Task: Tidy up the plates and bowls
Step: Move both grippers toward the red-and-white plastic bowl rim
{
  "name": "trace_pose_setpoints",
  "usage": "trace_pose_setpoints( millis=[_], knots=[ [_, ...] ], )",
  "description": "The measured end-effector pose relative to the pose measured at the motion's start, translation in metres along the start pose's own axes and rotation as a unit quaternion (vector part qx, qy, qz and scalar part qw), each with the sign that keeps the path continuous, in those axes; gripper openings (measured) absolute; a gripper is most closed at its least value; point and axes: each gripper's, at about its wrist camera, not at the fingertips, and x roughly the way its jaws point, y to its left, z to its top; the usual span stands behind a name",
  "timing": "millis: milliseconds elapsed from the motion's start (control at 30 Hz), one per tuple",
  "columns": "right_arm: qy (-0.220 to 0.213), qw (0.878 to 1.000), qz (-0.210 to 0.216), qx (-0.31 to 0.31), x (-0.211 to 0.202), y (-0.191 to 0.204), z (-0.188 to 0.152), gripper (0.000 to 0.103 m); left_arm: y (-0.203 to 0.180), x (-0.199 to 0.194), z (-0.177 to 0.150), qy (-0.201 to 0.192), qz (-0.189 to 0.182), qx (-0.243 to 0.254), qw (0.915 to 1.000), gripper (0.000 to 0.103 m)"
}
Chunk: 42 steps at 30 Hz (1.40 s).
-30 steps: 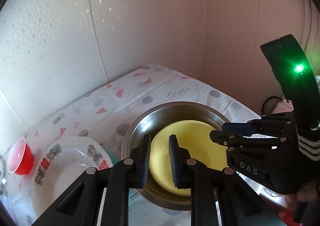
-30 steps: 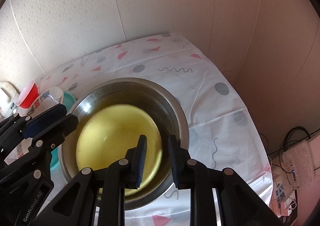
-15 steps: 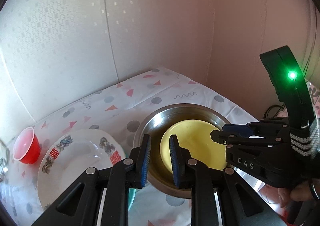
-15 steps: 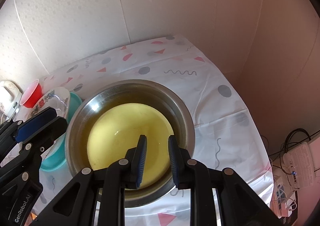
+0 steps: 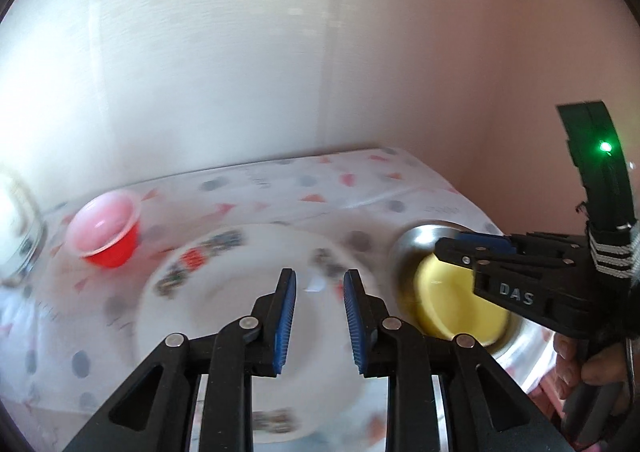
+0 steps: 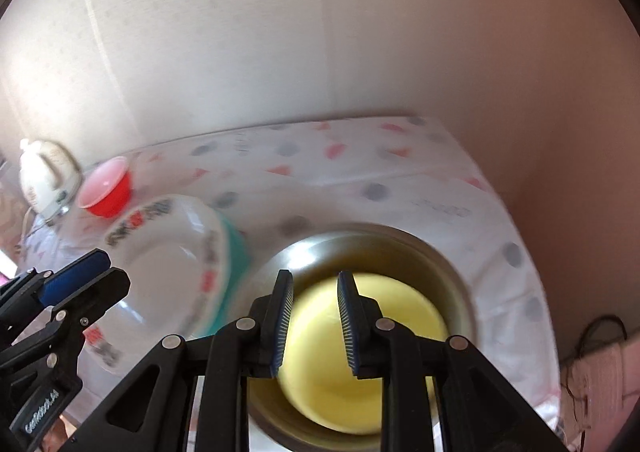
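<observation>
Left tool (image 5: 319, 316) and right tool (image 6: 313, 318) both parted, empty; patterned plate (image 5: 224, 292) motion-blurred, near edge cut off.

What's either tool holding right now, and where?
Nothing. Left tool is open above the white plate; right tool is open above the yellow bowl.

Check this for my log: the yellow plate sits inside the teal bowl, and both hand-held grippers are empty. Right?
Not quite. The yellow plate sits inside the steel bowl, as the right wrist view shows. The teal bowl is under the patterned plate. Both hand-held grippers are empty.
</observation>
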Motion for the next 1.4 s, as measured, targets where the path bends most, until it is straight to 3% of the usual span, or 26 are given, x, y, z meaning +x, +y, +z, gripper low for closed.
trace_pose_setpoints(
  millis=[300, 600, 867, 1000, 1300, 1400],
  knots=[
    [0.015, 0.996, 0.068, -0.059, 0.029, 0.08, 0.034, 0.023, 0.1, -0.008, -0.006, 0.002, 0.077, -0.093, 0.9927, 0.025],
    [0.051, 0.989, 0.123, -0.066, 0.077, 0.139, 0.071, 0.023, 0.19, -0.001, -0.001, 0.01, 0.12, -0.179, 0.9765, 0.027],
    [0.088, 0.983, 0.154, -0.045, 0.129, 0.187, 0.1, 0.023, 0.241, 0.019, 0.007, 0.022, 0.112, -0.228, 0.9669, 0.027],
    [0.104, 0.982, 0.151, -0.042, 0.152, 0.204, 0.106, 0.023, 0.256, 0.034, 0.012, 0.028, 0.107, -0.235, 0.9656, 0.038],
    [0.128, 0.98, 0.148, -0.043, 0.187, 0.231, 0.113, 0.023, 0.277, 0.072, 0.019, 0.056, 0.106, -0.248, 0.9613, 0.038],
    [0.131, 0.979, 0.143, -0.055, 0.193, 0.238, 0.111, 0.022, 0.279, 0.081, 0.019, 0.066, 0.1, -0.248, 0.9613, 0.02]
  ],
)
